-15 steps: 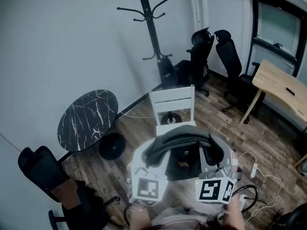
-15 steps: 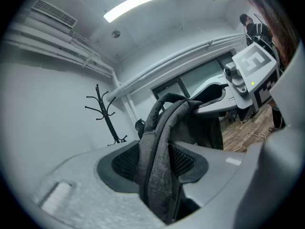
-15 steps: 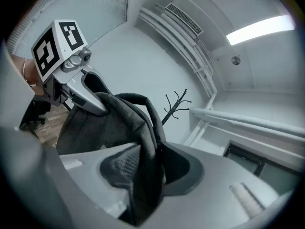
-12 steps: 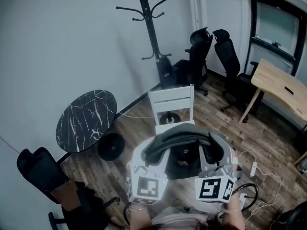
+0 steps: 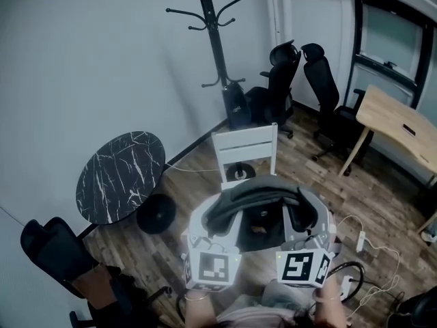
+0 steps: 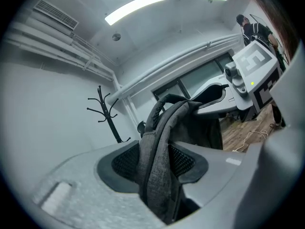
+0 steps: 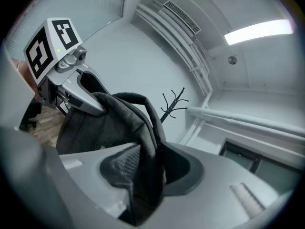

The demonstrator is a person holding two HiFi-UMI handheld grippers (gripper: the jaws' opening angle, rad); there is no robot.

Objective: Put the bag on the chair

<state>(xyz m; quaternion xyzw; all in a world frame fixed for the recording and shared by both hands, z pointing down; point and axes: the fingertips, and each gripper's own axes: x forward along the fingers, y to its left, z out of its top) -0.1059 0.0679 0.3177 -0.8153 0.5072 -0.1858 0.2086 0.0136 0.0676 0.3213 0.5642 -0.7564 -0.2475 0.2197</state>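
Bag, grey fabric, hangs in the air between the two grippers, its top handle arching across from one to the other. The left gripper is clenched on it: in the left gripper view a grey strap of the bag stands pinched between the two dark ribbed pads, with the body of the bag hanging just beyond the jaws. The right gripper is likewise clamped on the bag: in the right gripper view a fold of dark grey fabric is squeezed between its pads, and the bag's bulk sits ahead of the jaws toward the other gripper. Both grippers point level and lie side by side, near each other.

A white chair with a slatted back stands straight ahead of both grippers, just past the bag. Its seat is largely hidden behind the bag, so contact between bag and seat cannot be determined.

Further ahead of the grippers stands a black coat rack against the wall. A round marble-patterned table is ahead to the left of the left gripper. Black office chairs and a wooden desk lie ahead to the right of the right gripper.
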